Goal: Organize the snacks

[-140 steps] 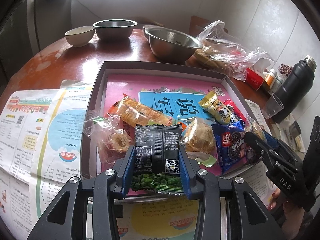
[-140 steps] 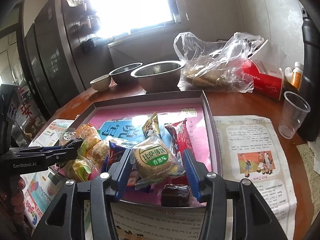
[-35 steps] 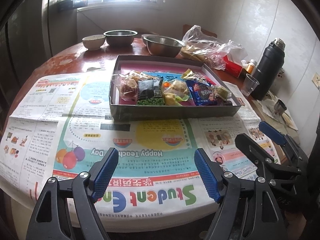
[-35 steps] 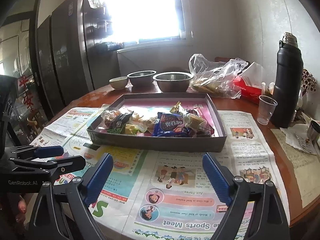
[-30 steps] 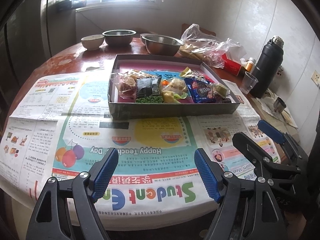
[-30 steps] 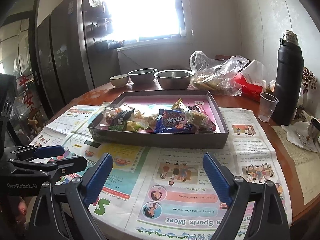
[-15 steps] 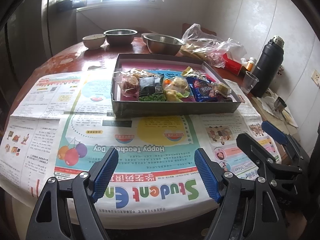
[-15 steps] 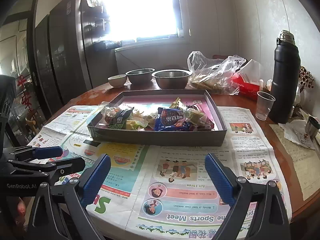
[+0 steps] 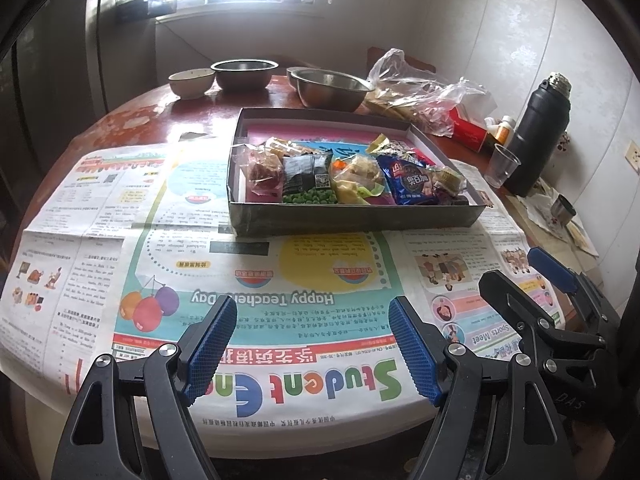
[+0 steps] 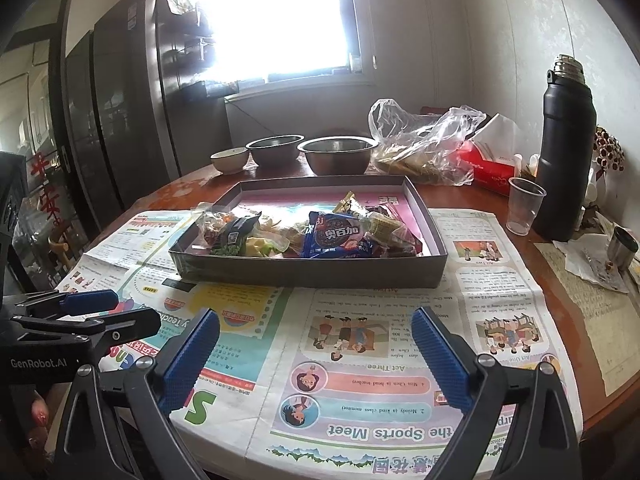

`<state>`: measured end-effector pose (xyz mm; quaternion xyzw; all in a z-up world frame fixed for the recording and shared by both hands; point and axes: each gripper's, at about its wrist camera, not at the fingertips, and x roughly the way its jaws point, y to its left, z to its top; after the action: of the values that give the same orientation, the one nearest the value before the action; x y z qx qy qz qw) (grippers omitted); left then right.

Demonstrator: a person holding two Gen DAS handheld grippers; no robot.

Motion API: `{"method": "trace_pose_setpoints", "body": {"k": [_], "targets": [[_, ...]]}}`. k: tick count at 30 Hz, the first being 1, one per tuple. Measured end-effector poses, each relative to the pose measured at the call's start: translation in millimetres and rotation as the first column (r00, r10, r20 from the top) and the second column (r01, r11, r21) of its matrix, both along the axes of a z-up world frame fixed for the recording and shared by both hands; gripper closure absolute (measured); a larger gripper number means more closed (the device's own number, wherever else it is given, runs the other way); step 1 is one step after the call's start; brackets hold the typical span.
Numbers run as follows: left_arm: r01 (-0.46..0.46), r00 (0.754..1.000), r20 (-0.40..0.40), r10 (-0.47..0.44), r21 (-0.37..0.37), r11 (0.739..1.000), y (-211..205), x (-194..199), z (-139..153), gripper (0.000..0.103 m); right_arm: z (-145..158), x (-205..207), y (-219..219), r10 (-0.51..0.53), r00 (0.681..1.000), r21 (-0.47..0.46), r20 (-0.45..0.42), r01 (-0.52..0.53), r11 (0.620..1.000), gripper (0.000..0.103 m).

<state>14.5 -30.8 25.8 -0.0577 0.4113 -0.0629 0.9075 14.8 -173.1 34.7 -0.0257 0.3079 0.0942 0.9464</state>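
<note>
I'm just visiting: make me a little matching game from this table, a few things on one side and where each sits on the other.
Things:
1. blue biscuit packet
2. clear plastic cup
3. small ceramic bowl
4. newspaper

Places:
A. spread under the tray
B. inside the tray
C. beside the black flask
D. next to the steel bowls, far side of table

Pairs: 1-B, 2-C, 3-D, 4-A

The table (image 10: 568,304) is glossy reddish wood, overlaid with matt printed newspaper (image 9: 256,280). The tray (image 10: 312,268) looks like matt grey cardboard and holds shiny plastic and foil snack wrappers (image 10: 336,236). Behind stand 2 dull steel bowls (image 10: 338,154), a crinkled clear plastic bag (image 10: 424,140), a matt black flask (image 10: 564,152) and a clear plastic cup (image 10: 524,204).
</note>
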Motion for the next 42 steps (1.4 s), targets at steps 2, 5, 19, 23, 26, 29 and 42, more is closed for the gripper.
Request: {"method": "trace_pose_setpoints", "body": {"k": [2,5,19,23,26,29,42], "targets": [[0.000,1.000,0.000,0.000,0.001,1.000,-0.1,-0.1,0.2,0.023,0.0,-0.5,-0.3,-0.002,1.000,-0.002,-0.001,0.002,1.000,0.005],[-0.001,1.000,0.000,0.001,0.002,1.000,-0.3,-0.2,0.2,0.023,0.6,-0.1,0.0,-0.003,1.000,-0.002,-0.001,0.003,1.000,0.003],[-0.009,1.000,-0.002,0.009,0.034,0.999,-2.9,-1.8,0.7,0.023,0.1,-0.2,-0.9,-0.003,1.000,-0.009,-0.009,0.003,1.000,0.003],[-0.011,1.000,0.000,0.011,0.040,0.999,-2.6,-2.2,0.7,0.023,-0.3,0.3,-0.8,-0.004,1.000,-0.009,-0.009,0.004,1.000,0.003],[-0.012,1.000,-0.003,0.012,0.040,0.999,-2.5,-2.2,0.7,0.023,-0.5,0.3,-0.6,-0.005,1.000,-0.010,-0.010,0.004,1.000,0.003],[-0.011,1.000,-0.005,0.011,0.038,0.999,-2.9,-1.9,1.1,0.023,-0.6,0.4,-0.6,-0.005,1.000,-0.011,-0.010,0.005,1.000,0.003],[-0.014,1.000,-0.007,0.014,0.031,0.999,-2.6,-1.9,1.6,0.023,-1.5,1.3,-2.2,-0.011,1.000,-0.013,-0.010,0.011,1.000,0.003]]}}
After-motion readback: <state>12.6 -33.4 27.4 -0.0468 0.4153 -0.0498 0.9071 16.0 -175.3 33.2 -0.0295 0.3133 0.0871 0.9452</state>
